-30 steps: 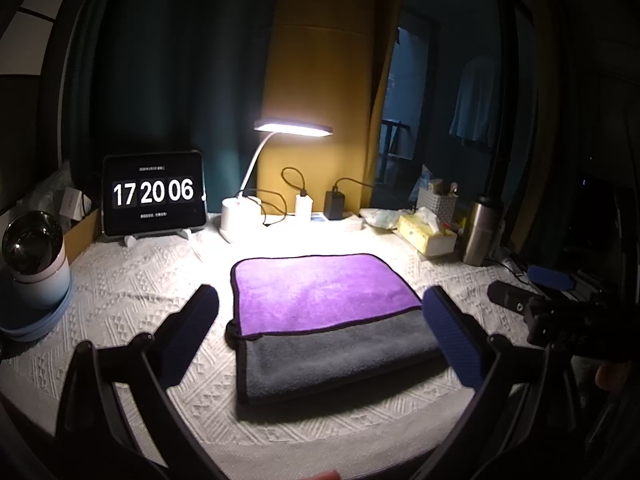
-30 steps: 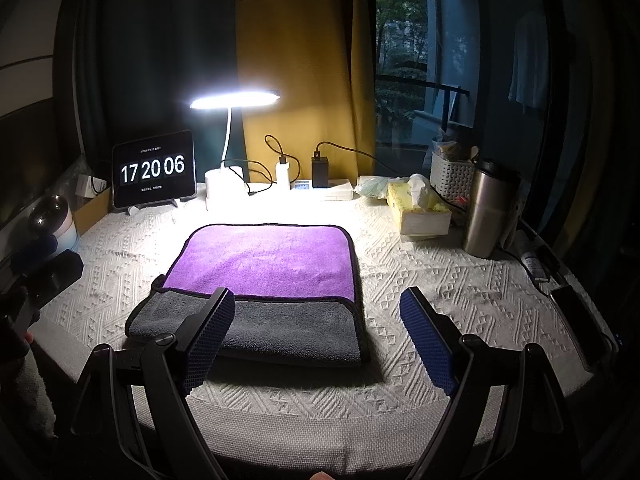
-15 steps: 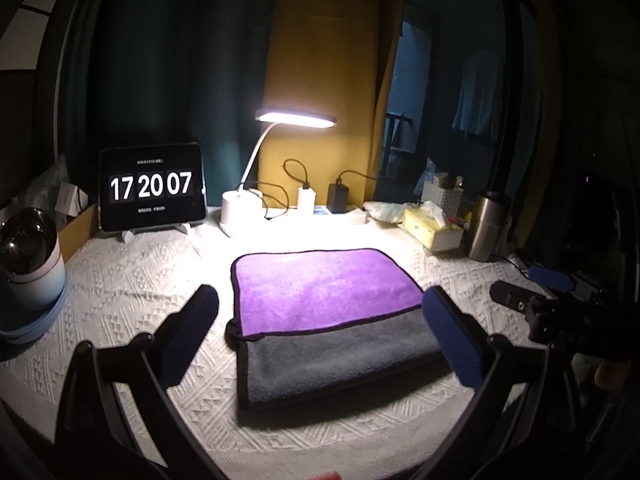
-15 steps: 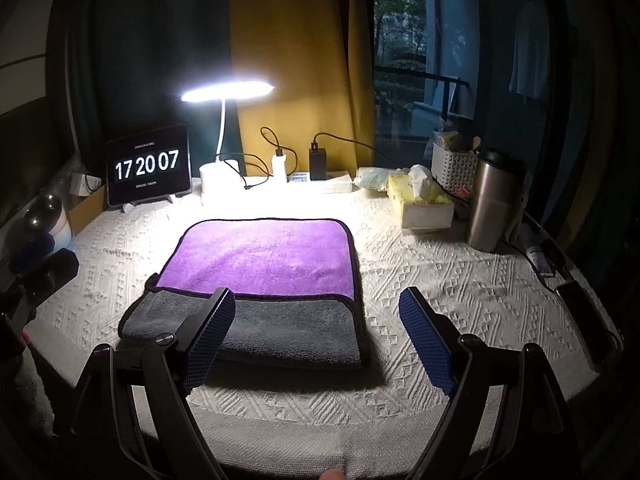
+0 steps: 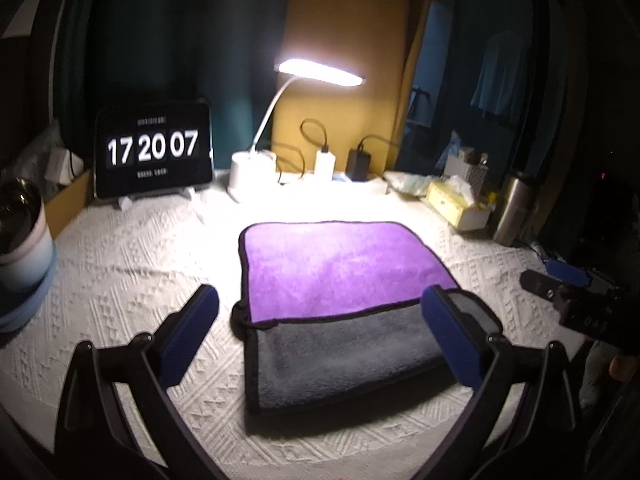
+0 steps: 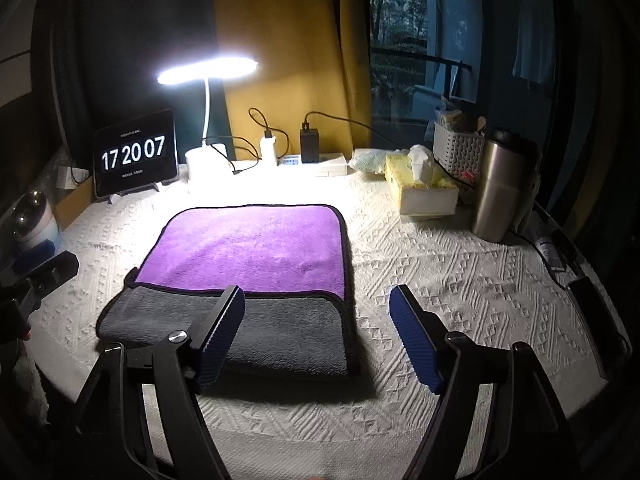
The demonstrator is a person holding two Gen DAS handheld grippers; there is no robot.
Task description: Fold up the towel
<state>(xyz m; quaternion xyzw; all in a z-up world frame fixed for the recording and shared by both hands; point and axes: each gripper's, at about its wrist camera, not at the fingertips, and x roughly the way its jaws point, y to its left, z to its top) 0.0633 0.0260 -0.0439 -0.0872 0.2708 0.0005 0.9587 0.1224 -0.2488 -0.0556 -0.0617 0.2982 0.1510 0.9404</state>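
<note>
A folded towel [image 5: 340, 304] [image 6: 244, 276] lies flat on a white knitted tablecloth [image 5: 132, 264] [image 6: 460, 288], directly in front of a lit desk lamp [image 5: 316, 76] [image 6: 208, 70]. The towel's purple face is uppermost on the half nearer the lamp, while a gray band fronts the edge farther from it. The left gripper [image 5: 320, 334] hovers before the towel's near edge with its 2 blue-padded fingers [image 5: 188, 332] spread wide and nothing between them. The right gripper [image 6: 318, 334] is likewise released, its left finger [image 6: 220, 336] overlapping the gray band in the view and its other finger past the towel's right edge; whether either touches the cloth cannot be told. Left of the lamp, a tablet clock [image 5: 152, 152] [image 6: 134, 156] reads 17 20 07. Right of the lamp stand 2 chargers with cables [image 6: 288, 144], then a yellow tissue box [image 5: 456, 202] [image 6: 420, 186], a white basket [image 6: 456, 148] and a steel tumbler [image 5: 514, 208] [image 6: 500, 188]. Far left of the lamp sits a pale cup [image 5: 22, 236].
</note>
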